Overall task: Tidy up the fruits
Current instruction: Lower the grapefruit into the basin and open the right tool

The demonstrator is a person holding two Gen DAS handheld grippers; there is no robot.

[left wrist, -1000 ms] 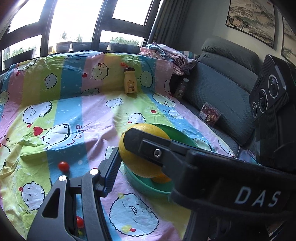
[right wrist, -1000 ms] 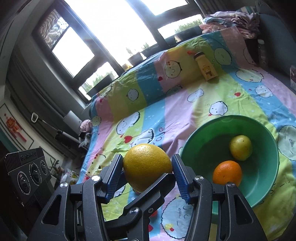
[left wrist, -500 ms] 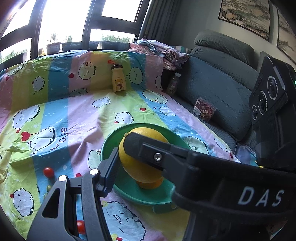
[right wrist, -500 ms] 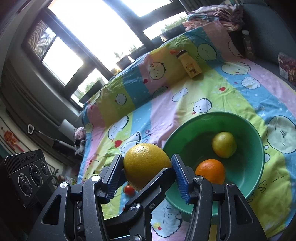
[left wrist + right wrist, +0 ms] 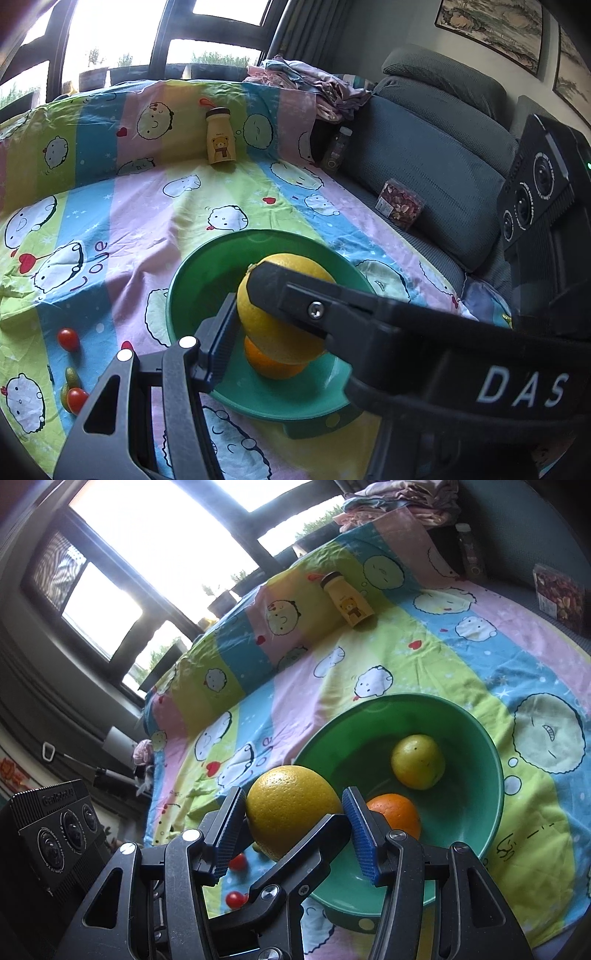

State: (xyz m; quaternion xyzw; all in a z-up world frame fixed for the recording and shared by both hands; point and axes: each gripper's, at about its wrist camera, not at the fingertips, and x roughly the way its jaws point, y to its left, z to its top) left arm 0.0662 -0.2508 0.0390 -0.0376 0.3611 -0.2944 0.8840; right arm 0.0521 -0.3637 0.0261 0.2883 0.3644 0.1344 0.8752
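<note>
Over the green bowl point(image 5: 480, 738), both hand-held grippers point(image 5: 293, 818) clamp one yellow grapefruit point(image 5: 288, 805) together.

A sheet point(image 5: 155, 206) striped in pink, blue, yellow and green is printed with white cartoon faces and red hearts. The bowl point(image 5: 476, 738) is coloured green; a yellow-green fruit point(image 5: 418, 761) is seen at its 12 o'clock, an orange point(image 5: 397, 812) at 8 o'clock. The grapefruit point(image 5: 290, 806) is yellow, the tomatoes point(image 5: 68, 339) red. A tan bottle point(image 5: 220, 138) is marked with a bear.
</note>
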